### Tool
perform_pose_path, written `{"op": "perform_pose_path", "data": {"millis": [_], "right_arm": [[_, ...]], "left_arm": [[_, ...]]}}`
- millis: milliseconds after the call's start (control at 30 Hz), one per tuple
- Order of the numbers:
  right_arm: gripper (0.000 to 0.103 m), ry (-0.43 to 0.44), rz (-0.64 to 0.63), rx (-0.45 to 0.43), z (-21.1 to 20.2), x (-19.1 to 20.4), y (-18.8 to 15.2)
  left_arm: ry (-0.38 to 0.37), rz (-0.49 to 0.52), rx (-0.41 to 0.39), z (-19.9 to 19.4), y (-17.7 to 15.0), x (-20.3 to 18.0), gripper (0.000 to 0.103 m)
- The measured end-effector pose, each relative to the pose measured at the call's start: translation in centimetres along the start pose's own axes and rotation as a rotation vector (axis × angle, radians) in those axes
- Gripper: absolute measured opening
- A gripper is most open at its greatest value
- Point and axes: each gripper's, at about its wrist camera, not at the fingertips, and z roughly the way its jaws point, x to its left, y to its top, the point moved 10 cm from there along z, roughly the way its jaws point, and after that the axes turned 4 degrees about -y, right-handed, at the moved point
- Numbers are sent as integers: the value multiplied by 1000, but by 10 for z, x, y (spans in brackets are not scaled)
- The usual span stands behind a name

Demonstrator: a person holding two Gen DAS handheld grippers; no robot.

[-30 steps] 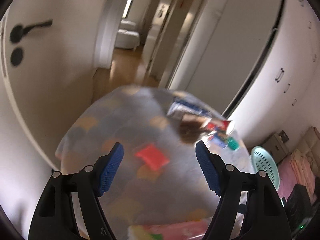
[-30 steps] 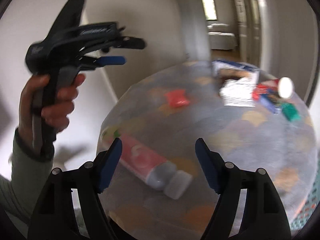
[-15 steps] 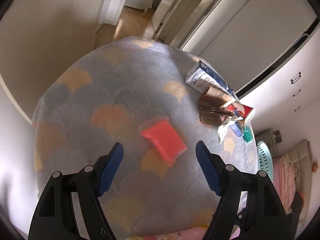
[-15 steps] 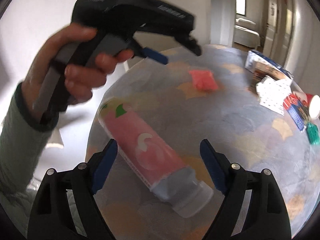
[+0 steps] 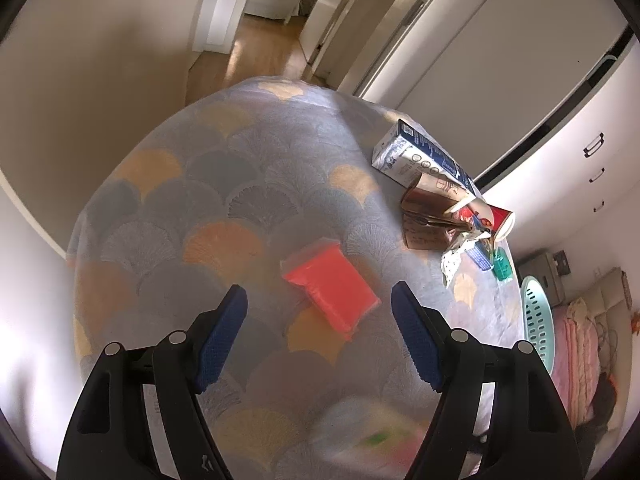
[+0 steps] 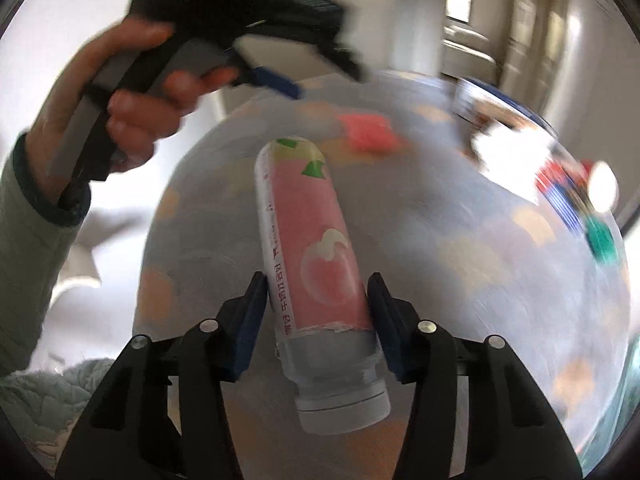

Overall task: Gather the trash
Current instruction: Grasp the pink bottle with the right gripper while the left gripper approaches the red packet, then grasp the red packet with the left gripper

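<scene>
A pink-labelled plastic bottle (image 6: 316, 248) with a white cap lies on the round table's patterned cloth (image 6: 460, 264), cap end toward me. My right gripper (image 6: 316, 292) straddles it just above the cap. Its jaws are closing, and both blue pads meet the bottle's sides. The same bottle shows as a blur (image 5: 380, 436) at the bottom of the left wrist view. My left gripper (image 5: 318, 290) hangs open a little above a red packet (image 5: 340, 280), holding nothing. From the right wrist view, a hand (image 6: 132, 112) holds that gripper at the upper left, short of the red packet (image 6: 368, 134).
At the table's far right edge lie a blue-and-white carton (image 5: 416, 152), a crumpled brown paper bag (image 5: 430, 208), a red paper cup (image 5: 492, 216), wrappers and a small teal item (image 5: 502, 268). A mint basket (image 5: 536, 320) stands on the floor beyond the edge. White cupboards line the right wall.
My right gripper has sunk onto the pink bottle and its jaws have narrowed from wide open to the bottle's sides. My left gripper dropped and tipped down over the red packet, then held still.
</scene>
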Motion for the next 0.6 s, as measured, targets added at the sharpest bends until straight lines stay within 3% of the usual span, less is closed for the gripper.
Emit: {"op": "perform_pose_path", "data": {"millis": [200, 400, 533, 600], "right_arm": [[48, -148, 271, -8, -31, -84, -31], [48, -292, 488, -36, -58, -148, -47], [48, -324, 572, -45, -63, -161, -52], [48, -307, 581, -37, -60, -158, -54]], "left_arm": [[-7, 0, 32, 24, -9, -8, 73], [118, 30, 4, 47, -12, -14, 73], [201, 88, -22, 58, -14, -20, 71], [252, 133, -34, 59, -15, -22, 62]]}}
